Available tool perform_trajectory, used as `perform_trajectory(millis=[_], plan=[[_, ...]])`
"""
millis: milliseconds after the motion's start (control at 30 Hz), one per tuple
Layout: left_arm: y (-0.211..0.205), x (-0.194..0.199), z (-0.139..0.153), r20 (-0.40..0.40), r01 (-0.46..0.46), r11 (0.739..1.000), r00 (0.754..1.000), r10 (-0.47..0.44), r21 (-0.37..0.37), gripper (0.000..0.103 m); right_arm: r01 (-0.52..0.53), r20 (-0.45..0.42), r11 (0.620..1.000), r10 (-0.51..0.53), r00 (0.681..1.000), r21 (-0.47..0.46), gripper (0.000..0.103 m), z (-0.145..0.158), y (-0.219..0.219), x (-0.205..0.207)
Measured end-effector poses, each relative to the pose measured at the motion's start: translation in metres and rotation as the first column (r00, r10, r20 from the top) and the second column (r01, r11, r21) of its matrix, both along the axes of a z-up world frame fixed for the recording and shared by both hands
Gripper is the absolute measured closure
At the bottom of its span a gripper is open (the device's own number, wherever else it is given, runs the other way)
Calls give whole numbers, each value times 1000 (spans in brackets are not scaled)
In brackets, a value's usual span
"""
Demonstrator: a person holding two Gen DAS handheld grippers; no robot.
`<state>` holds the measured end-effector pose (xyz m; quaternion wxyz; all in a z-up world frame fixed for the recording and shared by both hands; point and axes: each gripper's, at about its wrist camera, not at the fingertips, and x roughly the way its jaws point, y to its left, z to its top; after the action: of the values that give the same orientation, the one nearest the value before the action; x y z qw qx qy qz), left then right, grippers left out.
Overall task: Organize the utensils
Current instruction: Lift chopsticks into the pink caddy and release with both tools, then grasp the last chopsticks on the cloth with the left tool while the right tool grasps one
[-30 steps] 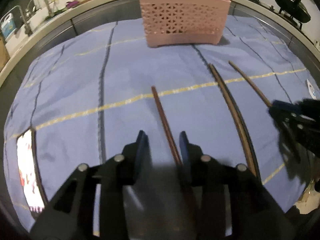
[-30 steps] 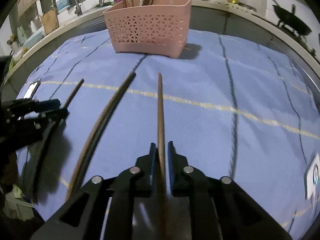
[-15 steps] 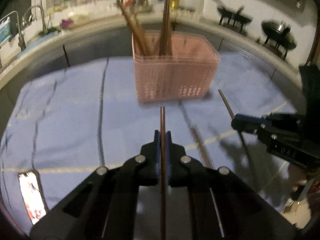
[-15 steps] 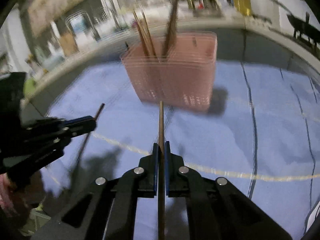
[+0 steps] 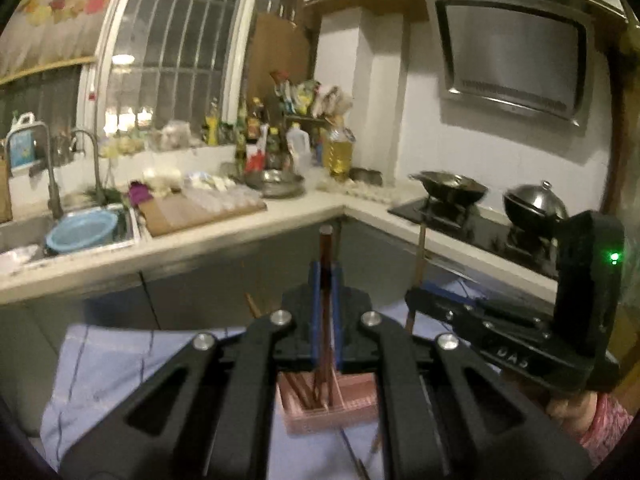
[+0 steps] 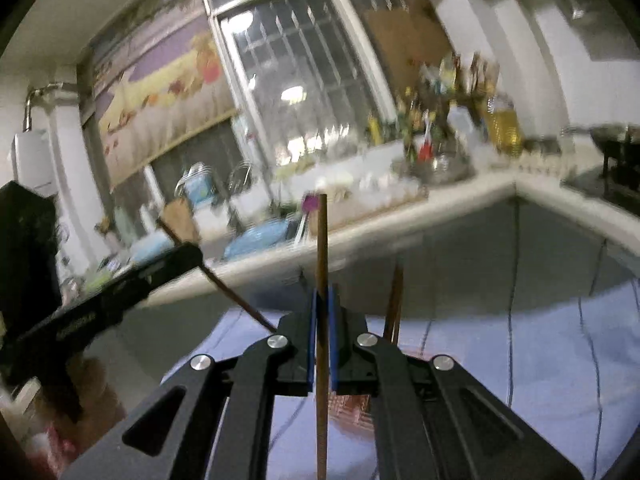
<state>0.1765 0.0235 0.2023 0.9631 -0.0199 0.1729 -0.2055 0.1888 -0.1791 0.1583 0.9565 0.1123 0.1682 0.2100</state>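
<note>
— So, both clamped?
— Yes. The left gripper [image 5: 325,280] pinches a dark chopstick [image 5: 325,248]; the right gripper [image 6: 322,312] pinches a lighter chopstick [image 6: 322,240]. Both sticks are held above the pink basket [image 5: 356,396] on the blue cloth [image 5: 104,360].

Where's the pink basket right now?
Left wrist view, bottom centre: the pink basket sits on the blue cloth, directly below the left gripper.
</note>
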Motion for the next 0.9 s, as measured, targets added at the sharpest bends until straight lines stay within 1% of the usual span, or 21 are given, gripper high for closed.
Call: perform_trajectory(millis=[67,100,167,200,233,300,367,433,467,500,533,567,600,667,700,767,833,900], plan=[[-7,21,-3,0,-18,1000,1000,18,21,98,40,39,999,-39,999,-29,98,-3,4,17],[-10,30,-6,-8,-24,999,1000,25,33,98,61,50,997,-58,997,-45,98,-9,8,28],[-18,52,-23,-50,-28,998,998,31,64,98,85,45,994,-83,996,-66,98,-29,11,47],[-20,63,-34,-86,-24,997,996,30,77,98,96,40,993,-94,995,-74,98,-39,12,54],[-22,69,-42,-108,-16,997,994,25,81,98,100,26,992,-98,995,-77,98,-49,11,61],[-25,79,-59,-148,-2,996,989,15,91,98,81,-33,995,-83,996,-57,98,-69,10,68],[-30,86,-82,-207,9,993,978,16,120,98,43,-111,999,-45,993,-21,97,-91,7,76],[-32,91,-95,-246,0,989,969,37,147,80,30,-165,999,-34,986,-27,95,-101,8,77],[-30,92,-101,-258,-16,988,964,56,153,69,35,-195,999,-39,980,-23,93,-105,6,79],[-28,93,-104,-264,-32,988,962,72,152,64,34,-216,999,-34,976,-3,86,-107,4,77],[-24,92,-105,-275,-32,991,959,68,133,63,34,-221,999,-30,975,15,80,-105,3,72],[-21,90,-103,-279,-36,992,958,68,118,63,48,-214,998,-40,976,30,67,-101,1,65],[-16,84,-97,-270,-45,994,960,70,97,63,58,-191,998,-50,980,36,62,-94,-1,56],[-11,71,-84,-237,-59,995,969,77,82,61,61,-149,998,-56,987,29,62,-79,0,37],[-8,63,-75,-211,-71,995,974,85,76,58,65,-130,998,-62,990,23,62,-72,0,26],[1,42,-58,-155,-94,994,983,102,54,55,79,-102,997,-76,992,20,62,-62,-2,5],[9,20,-45,-111,-107,994,988,110,32,55,80,-90,997,-77,993,24,62,-60,-5,-17],[16,0,-39,-77,-122,992,989,124,23,54,84,-106,996,-82,991,16,62,-68,-8,-38]])
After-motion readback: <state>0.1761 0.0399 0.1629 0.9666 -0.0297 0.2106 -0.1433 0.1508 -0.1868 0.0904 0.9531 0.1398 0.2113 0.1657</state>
